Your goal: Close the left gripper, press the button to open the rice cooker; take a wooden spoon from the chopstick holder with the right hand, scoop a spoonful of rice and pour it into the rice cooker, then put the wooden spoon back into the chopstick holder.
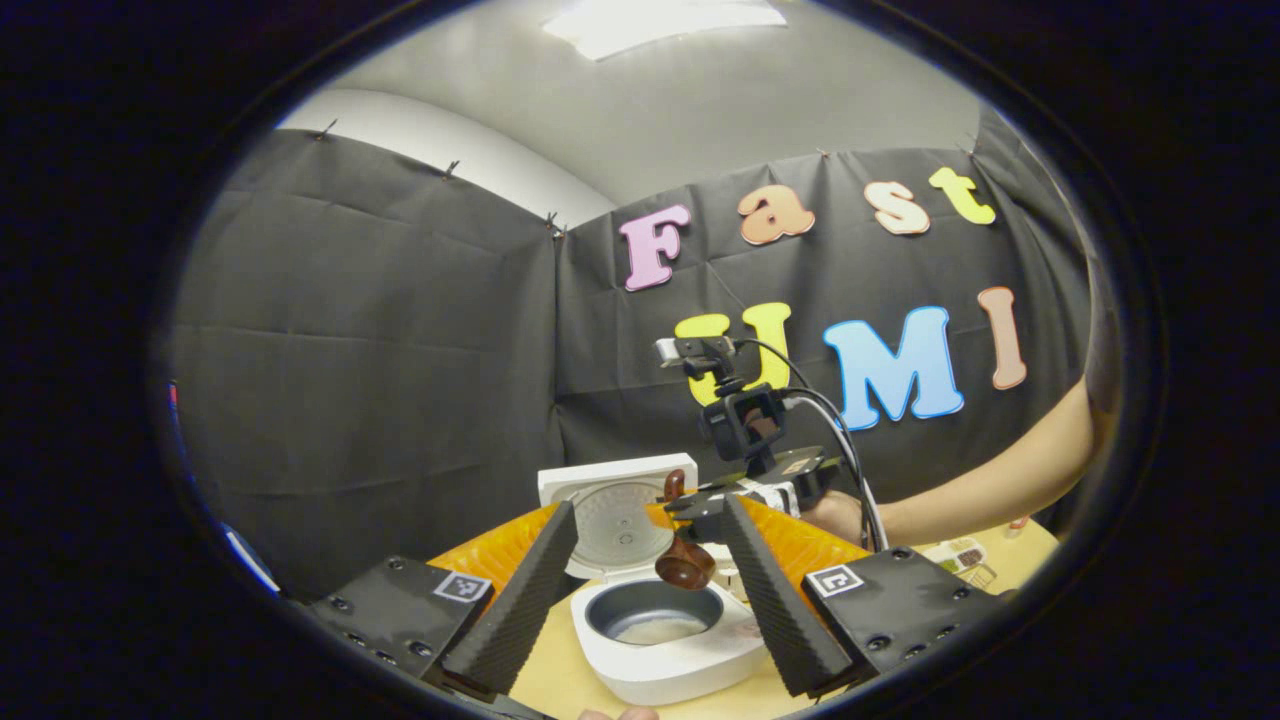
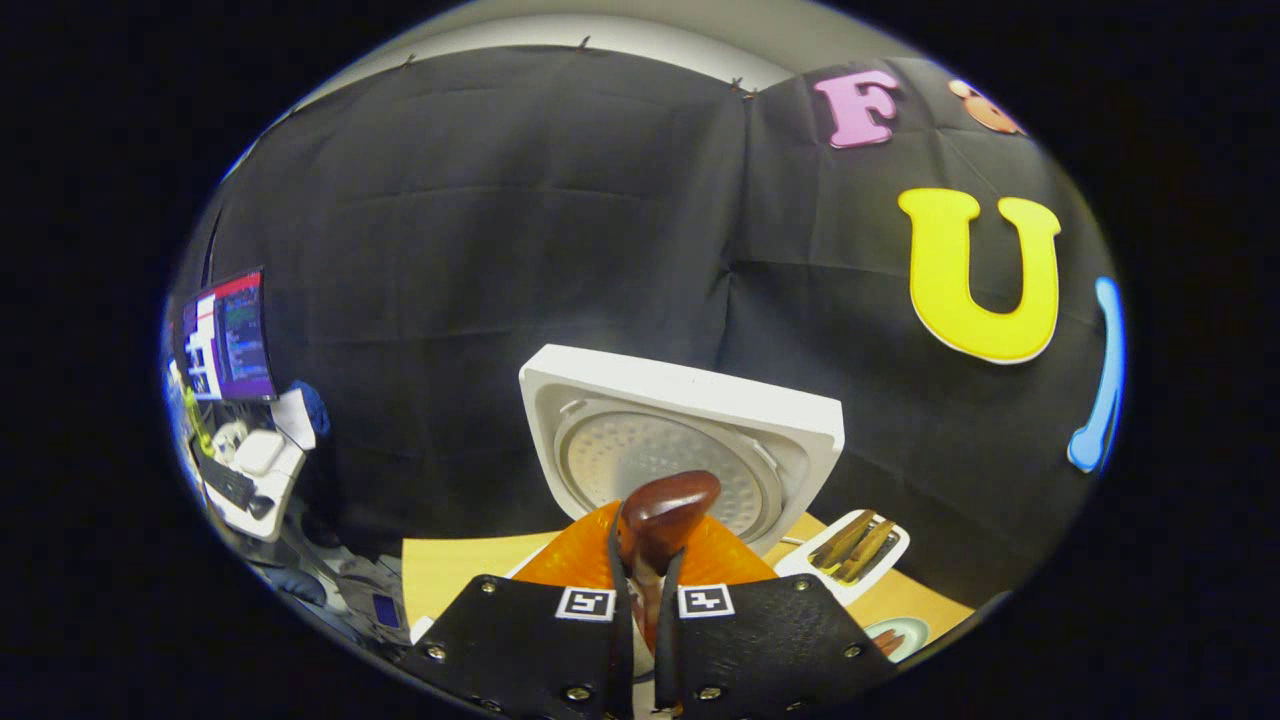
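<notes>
rice cooker [image 1: 665,640] lid up, inner pot exposed for pouring. right gripper [image 1: 715,505] clamps wooden spoon [image 1: 685,563] by handle, bowl over pot rim, likely tipping rice. left gripper [image 1: 650,590] fingers spread, idle, clear of pot.

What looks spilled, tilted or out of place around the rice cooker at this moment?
Nothing stands out. The rice cooker stands level, lid up, some rice inside. The right gripper holds the wooden spoon over the pot; no spilled grains visible.

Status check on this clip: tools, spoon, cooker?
Left tool open, idle before the cooker. Right tool shut on the spoon, held over the open pot. Lid up, nothing in the way.
</notes>
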`<state>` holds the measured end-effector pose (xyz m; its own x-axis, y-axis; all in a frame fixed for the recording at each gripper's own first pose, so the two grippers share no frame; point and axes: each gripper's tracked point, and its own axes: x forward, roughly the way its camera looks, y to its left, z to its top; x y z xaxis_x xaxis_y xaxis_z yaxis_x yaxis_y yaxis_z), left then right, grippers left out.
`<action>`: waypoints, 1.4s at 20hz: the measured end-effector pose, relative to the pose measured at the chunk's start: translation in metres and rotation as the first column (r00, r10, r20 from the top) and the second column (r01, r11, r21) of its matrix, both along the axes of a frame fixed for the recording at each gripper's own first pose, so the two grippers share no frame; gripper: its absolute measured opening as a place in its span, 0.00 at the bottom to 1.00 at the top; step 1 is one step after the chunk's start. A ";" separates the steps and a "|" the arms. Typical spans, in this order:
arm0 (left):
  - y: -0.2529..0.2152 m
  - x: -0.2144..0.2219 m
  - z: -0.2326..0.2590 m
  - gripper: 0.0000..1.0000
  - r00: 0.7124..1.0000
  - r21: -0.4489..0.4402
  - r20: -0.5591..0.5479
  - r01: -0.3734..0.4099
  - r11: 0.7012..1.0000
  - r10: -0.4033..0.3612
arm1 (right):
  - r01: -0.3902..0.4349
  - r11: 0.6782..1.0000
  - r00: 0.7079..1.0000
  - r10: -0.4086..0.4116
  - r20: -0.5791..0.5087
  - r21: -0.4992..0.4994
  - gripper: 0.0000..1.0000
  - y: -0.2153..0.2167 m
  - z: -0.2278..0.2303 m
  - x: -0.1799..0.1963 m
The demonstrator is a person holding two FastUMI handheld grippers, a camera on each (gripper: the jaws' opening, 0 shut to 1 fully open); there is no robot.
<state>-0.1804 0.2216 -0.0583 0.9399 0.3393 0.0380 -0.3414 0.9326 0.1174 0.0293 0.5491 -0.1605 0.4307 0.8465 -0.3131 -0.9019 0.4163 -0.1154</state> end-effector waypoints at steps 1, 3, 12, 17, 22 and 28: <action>-0.001 0.000 0.000 1.00 1.000 -0.004 -0.001 0.002 1.000 -0.002 | 0.013 1.000 0.999 -0.012 -0.046 0.027 0.09 -0.003 0.002 0.001; -0.005 0.004 -0.001 1.00 1.000 -0.010 -0.002 0.012 1.000 -0.012 | 0.046 0.996 0.990 -0.035 -0.136 0.072 0.08 -0.011 0.009 0.006; -0.027 0.036 -0.003 1.00 0.993 -0.076 0.000 0.116 0.990 -0.117 | 0.233 0.943 0.912 -0.127 -0.389 0.237 0.09 -0.089 0.043 0.042; -0.045 0.061 -0.006 0.94 0.979 -0.076 -0.018 0.202 0.976 -0.204 | 0.345 0.891 0.883 -0.202 -0.423 0.294 0.08 -0.161 0.067 0.055; -0.058 0.088 -0.001 0.96 0.959 -0.068 -0.017 0.282 0.957 -0.284 | 0.437 0.846 0.868 -0.308 -0.390 0.305 0.08 -0.233 0.079 0.056; -0.081 0.111 -0.003 0.99 0.928 -0.096 -0.009 0.369 0.924 -0.372 | 0.607 0.741 0.788 -0.514 -0.339 0.288 0.09 -0.331 0.075 0.061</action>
<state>-0.0691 0.1404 -0.0610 0.9995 -0.0324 -0.0033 0.0325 0.9990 0.0309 0.0898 0.2185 -0.0853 0.8207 0.5413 -0.1827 -0.4700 0.8216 0.3226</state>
